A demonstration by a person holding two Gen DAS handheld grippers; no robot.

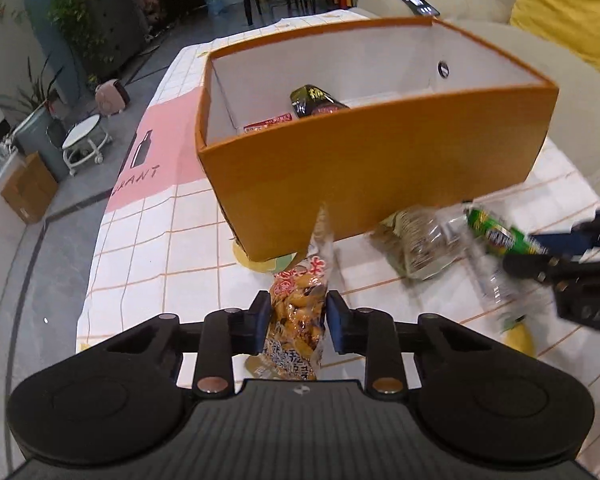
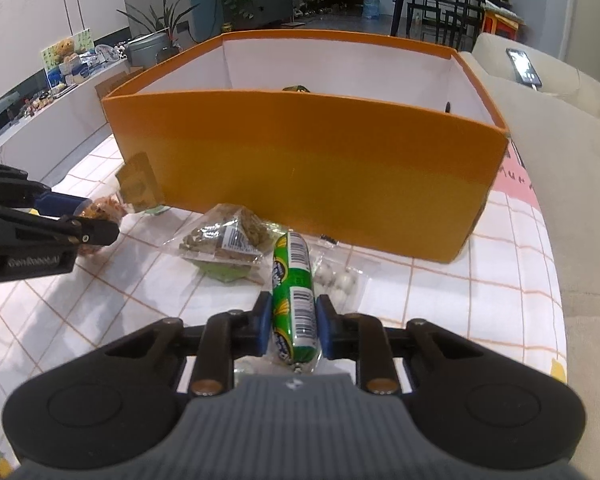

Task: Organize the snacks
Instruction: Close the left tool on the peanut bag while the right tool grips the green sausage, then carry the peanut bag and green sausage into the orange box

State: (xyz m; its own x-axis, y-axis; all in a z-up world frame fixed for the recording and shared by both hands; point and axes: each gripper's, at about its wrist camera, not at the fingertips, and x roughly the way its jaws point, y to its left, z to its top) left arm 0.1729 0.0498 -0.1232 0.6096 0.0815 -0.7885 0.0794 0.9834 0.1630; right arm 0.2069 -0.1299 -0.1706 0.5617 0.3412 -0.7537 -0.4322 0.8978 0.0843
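An orange box [image 1: 380,168] with white inside stands on the checked tablecloth [image 1: 148,248]. It holds a dark snack packet [image 1: 314,101] and a red-and-white packet [image 1: 266,123]. My left gripper [image 1: 298,322] is shut on a clear orange peanut packet [image 1: 300,308], held above the cloth in front of the box. My right gripper [image 2: 292,326] is shut on a green corn sausage [image 2: 294,300], in front of the box's near wall [image 2: 308,176]. The right gripper with the sausage [image 1: 500,236] shows blurred at the right of the left wrist view. The left gripper [image 2: 100,220] shows at the left of the right wrist view.
A clear bag of brown-green snacks [image 2: 228,240] and a clear packet of white balls [image 2: 336,276] lie on the cloth by the box. A beige sofa [image 2: 560,128] with a phone [image 2: 524,68] on it is to the right. The table edge [image 1: 96,240] drops to the floor at left.
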